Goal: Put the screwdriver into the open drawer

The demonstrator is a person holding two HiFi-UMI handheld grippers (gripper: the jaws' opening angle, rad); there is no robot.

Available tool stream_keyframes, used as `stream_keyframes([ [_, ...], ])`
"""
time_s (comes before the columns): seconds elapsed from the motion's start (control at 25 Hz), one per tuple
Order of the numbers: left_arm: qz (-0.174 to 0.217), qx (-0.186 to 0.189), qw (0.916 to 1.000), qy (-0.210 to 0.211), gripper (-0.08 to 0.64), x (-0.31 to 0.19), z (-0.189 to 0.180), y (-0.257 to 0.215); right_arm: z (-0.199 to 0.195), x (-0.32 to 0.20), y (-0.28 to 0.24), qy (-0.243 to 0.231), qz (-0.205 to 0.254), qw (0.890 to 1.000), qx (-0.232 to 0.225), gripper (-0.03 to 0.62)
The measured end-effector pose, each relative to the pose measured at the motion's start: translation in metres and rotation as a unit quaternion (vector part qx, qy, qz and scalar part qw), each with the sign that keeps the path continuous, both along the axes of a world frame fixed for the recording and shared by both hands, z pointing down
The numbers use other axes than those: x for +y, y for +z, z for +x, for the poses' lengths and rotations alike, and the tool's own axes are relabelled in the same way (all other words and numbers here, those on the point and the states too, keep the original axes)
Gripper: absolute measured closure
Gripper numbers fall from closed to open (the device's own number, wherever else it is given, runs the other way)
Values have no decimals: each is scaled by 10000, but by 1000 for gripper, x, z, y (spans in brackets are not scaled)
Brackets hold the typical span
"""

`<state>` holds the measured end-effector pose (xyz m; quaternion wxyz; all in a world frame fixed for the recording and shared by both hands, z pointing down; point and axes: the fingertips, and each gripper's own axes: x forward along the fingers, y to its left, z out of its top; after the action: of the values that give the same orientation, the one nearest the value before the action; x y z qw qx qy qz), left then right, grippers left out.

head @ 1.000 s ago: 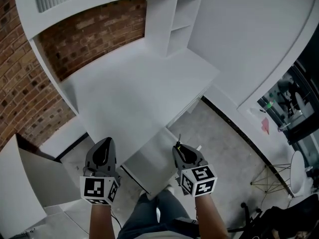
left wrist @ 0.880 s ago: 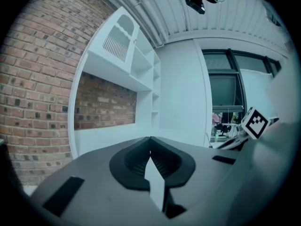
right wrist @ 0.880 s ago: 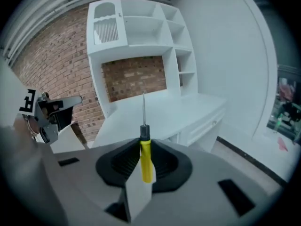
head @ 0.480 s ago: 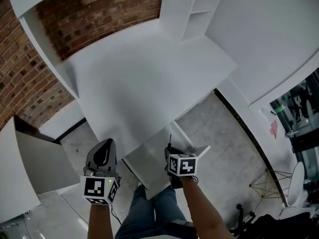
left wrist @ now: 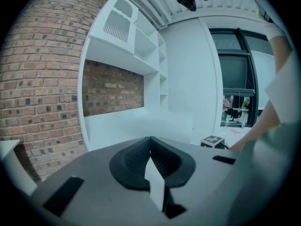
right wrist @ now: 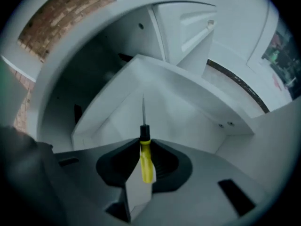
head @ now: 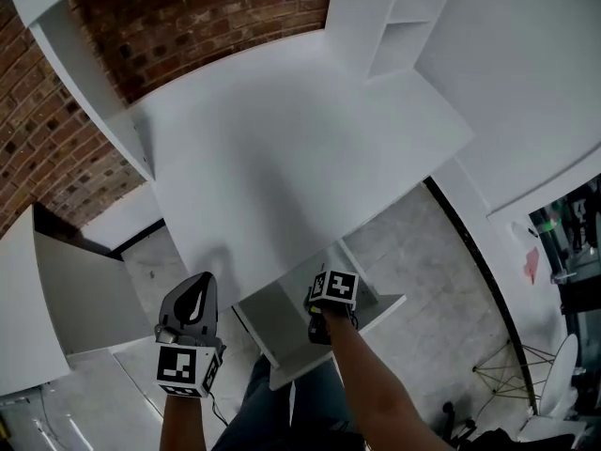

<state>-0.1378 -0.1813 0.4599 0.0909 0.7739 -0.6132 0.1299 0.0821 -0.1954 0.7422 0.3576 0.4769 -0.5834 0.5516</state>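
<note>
Grey concrete floor (head: 427,252) lies closest, under the person's legs, and just above it the two grippers hang at the desk's front edge. The left gripper (left wrist: 150,142) sits out to the side, jaws pressed together on nothing, pointed roughly level toward the desk and taking no part.

All the action is on the right. The right gripper (right wrist: 143,142) is clamped on the screwdriver (right wrist: 146,160), yellow handle pinched between the pads, black collar and thin metal shaft sticking out ahead. In the head view this gripper tips steeply down over the open drawer (head: 277,327), marker cube on top. Its own view looks straight into the white box, shaft aimed at the bare bottom panel; whether the tip touches cannot be told.

So this reads as the delivery step: tool over the drawer, not yet let go. The next move likely calls for sinking close to the drawer bottom, clear of the side walls, then parting the jaws so the screwdriver lies flat.

Beyond, the white desk (head: 282,158) stands bare, brick wall (head: 188,17) behind it.
</note>
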Motion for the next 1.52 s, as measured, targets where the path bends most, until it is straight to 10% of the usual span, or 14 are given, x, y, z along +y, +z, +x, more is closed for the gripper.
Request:
stream_keyframes([
  [0.56, -184, -143, 9994, -269, 546, -11, -8, 17, 5, 9, 63, -40, -816, 9962, 310, 505],
  [1.04, 0, 96, 9999, 32, 546, -16, 2, -6, 2, -9, -26, 288, 52, 9994, -167, 420],
  [1.28, 224, 254, 9987, 389, 546, -19, 6, -24, 1, 3, -78, 489, 396, 9965, -545, 574],
  [1.52, 266, 336, 9969, 660, 546, -23, 14, -30, -3, 8, -168, 831, 1224, 9795, -1364, 581],
])
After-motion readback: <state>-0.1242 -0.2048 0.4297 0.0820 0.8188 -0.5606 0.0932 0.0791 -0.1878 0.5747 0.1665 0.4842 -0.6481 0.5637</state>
